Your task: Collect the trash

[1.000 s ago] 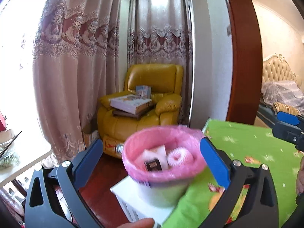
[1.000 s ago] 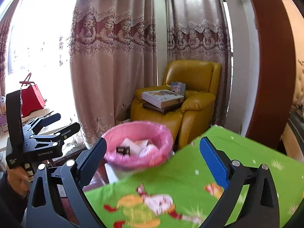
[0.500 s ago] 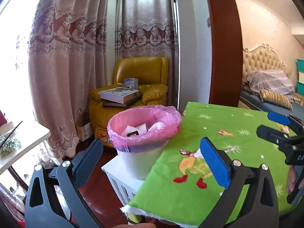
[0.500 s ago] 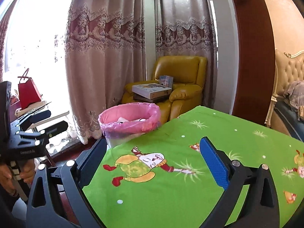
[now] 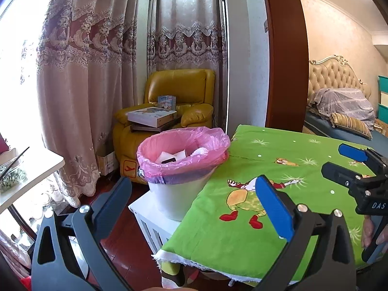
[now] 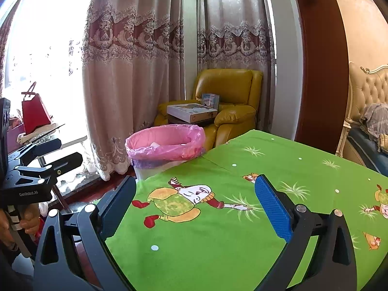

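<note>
A white bin with a pink liner (image 5: 181,155) stands on a low white stand beside the table; it also shows in the right wrist view (image 6: 167,143). White paper scraps and a dark piece (image 5: 173,157) lie inside it. My left gripper (image 5: 194,198) is open and empty, held back from the bin at the table's corner. My right gripper (image 6: 196,198) is open and empty above the green cartoon tablecloth (image 6: 242,206). Each gripper shows in the other's view: the right one (image 5: 349,162), the left one (image 6: 58,152).
A yellow armchair (image 5: 179,101) with boxes on it stands behind the bin by the curtains. A white side table (image 5: 31,169) is at the left. A wooden door frame (image 5: 283,53) and a bed (image 5: 344,111) lie to the right. A red bag (image 6: 34,109) sits far left.
Both grippers have pulled back and away from the bin, which now looks smaller and farther. More of the green tablecloth has come into view. Both stay open.
</note>
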Demonstrator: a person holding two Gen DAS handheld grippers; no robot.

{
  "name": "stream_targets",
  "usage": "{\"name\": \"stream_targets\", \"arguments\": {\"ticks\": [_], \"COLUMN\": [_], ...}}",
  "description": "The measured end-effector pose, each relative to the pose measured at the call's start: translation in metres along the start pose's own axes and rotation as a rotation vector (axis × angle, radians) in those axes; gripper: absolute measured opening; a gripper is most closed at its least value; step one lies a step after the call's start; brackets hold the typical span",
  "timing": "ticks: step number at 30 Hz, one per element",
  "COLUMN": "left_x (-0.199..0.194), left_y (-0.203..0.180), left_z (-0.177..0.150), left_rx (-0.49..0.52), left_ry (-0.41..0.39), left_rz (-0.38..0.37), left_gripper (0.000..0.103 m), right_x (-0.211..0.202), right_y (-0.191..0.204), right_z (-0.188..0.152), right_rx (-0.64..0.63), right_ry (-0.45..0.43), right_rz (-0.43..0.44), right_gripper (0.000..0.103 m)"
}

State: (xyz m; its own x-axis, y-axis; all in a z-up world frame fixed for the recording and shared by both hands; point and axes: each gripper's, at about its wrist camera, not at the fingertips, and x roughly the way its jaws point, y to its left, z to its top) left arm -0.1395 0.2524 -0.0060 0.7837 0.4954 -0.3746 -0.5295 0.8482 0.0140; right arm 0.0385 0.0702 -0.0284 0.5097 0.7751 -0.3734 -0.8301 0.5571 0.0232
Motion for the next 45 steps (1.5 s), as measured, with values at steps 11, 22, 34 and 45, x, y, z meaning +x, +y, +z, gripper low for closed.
{"name": "stream_targets", "arguments": {"ticks": [11,22,34,45], "left_x": [0.002,0.001,-0.005,-0.005], "left_y": [-0.002,0.002,0.005,0.006], "left_z": [0.000,-0.002,-0.002,-0.003], "left_rx": [0.004,0.011,0.008,0.011], "left_ry": [0.015,0.014,-0.006,-0.008], "left_rz": [-0.011,-0.026,-0.040,-0.052], "left_gripper": [0.099,0.099,0.099,0.099], "right_x": [-0.001,-0.003,-0.003,0.000], "right_y": [-0.002,0.008,0.013,0.019], "right_z": [0.002,0.006,0.006,0.001], "right_rx": [0.009,-0.031,-0.051,-0.065], "right_ry": [-0.008,-0.041,-0.040,-0.036], "right_rz": [0.004,0.021,0.024,0.036], "right_gripper": [0.094,0.094,0.094,0.094]}}
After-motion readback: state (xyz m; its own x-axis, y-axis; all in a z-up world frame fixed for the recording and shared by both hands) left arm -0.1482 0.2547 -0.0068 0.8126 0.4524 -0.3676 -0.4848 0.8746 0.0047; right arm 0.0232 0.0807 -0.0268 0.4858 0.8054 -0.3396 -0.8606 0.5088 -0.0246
